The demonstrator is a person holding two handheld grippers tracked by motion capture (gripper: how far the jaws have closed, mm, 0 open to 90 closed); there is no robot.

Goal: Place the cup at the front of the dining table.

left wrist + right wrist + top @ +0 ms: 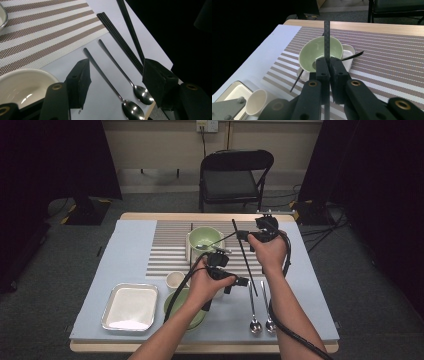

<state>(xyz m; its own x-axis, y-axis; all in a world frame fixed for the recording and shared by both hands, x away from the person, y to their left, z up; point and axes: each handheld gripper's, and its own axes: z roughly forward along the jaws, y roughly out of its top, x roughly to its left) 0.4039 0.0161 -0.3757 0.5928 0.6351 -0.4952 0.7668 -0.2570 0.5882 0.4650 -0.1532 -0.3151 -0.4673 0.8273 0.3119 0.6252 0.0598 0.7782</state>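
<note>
Now | right tongs (329, 65) clamp slim ridged black chopstick (327, 40) | left tongs (115, 75) agape, seemingly empty, over glossy steel spoons (141, 93)

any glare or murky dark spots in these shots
High view: glare whitens the metal tray, room sides nearly black. Left gripper view: bright highlights on both spoon bowls, right side black. Right gripper view: the chopstick in the right gripper sharp, upper left black.

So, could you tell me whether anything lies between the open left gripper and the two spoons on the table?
Nothing visible does. The left gripper hangs open directly above the two spoons, which lie bare on the blue mat; the black chopsticks lie beside them, not across them.
</note>
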